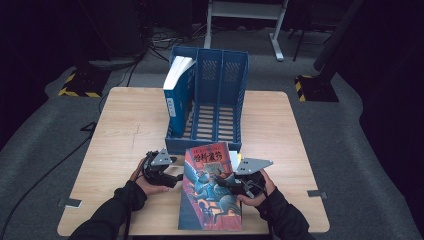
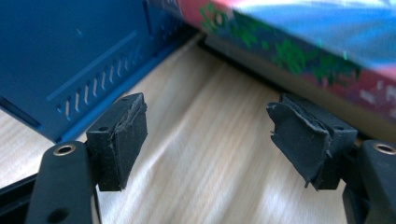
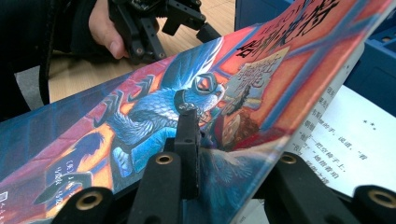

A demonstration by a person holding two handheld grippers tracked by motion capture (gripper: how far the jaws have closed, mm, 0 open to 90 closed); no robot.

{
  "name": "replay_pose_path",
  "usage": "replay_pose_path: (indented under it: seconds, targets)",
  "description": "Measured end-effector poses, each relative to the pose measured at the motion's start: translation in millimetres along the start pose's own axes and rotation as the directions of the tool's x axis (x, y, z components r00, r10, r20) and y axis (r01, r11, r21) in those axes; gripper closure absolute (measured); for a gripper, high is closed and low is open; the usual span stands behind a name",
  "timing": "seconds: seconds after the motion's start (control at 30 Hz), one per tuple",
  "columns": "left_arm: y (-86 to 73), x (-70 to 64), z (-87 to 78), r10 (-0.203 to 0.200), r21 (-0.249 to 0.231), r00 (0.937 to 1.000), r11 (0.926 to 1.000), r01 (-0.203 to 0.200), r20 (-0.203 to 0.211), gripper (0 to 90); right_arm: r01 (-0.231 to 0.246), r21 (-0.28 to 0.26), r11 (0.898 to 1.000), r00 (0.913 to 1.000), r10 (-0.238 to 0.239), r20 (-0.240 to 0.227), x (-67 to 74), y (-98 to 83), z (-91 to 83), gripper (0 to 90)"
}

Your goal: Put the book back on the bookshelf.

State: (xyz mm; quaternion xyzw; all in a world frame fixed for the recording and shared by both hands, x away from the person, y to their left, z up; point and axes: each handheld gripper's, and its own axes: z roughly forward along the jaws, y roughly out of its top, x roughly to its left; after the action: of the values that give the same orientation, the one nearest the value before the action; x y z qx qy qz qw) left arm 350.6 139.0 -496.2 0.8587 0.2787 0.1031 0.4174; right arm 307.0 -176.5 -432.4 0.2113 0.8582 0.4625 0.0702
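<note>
Book (image 1: 210,187) lies on the desk (image 1: 125,130) just in front of the rack (image 1: 220,80), its right edge lifted. My right tool (image 1: 231,181) pinches that edge: one jaw on the cover, the other beneath, pages (image 3: 359,140) fanning loose by the rack. My left tool (image 2: 210,140) sits spread and empty on the book's left side, spine close to one pad (image 2: 299,135).

Risks as I judge them:
- Grip may hold only the cover and a few leaves; lifting further could let the block sag, tear or slip out.
- Left pad could shove the spine sideways instead of catching it.
- Tilted book may strike the rack's front lip before entering a slot beside the blue book (image 1: 176,95).
</note>
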Motion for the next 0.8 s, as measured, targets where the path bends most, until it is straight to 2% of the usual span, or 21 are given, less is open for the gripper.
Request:
replay_pose_path:
  seconds: [0.1,0.17,0.37,0.53,0.8]
  targets:
    - [3.1,2.3,0.0,-0.014,-0.013,0.9999,0.9998,0.014,0.001,26.1,0.017,-0.015,1.000,0.9998,-0.017,0.007,1.9,-0.7,-0.2,73.8]
    - [4.8,2.6,-0.2,-0.006,-0.017,0.9999,0.9998,0.006,-0.014,26.5,0.025,-0.022,0.999,0.9997,-0.025,0.006,2.4,-0.7,-0.6,73.9]
    - [9.0,5.0,-4.7,-0.015,-0.043,0.9997,0.9990,0.014,-0.018,27.5,0.078,-0.083,0.993,0.9966,-0.075,0.035,9.3,-1.7,-7.3,75.3]
    - [13.0,5.3,-9.5,0.002,-0.056,0.9992,0.9984,-0.004,-0.040,27.7,0.099,-0.108,0.989,0.9946,-0.095,0.043,13.1,-0.8,-10.0,75.8]
    - [19.6,9.8,-19.7,-0.006,-0.094,0.9996,0.9956,0.004,-0.027,32.0,0.129,-0.147,0.981,0.9914,-0.124,0.041,19.7,4.4,-16.8,77.1]
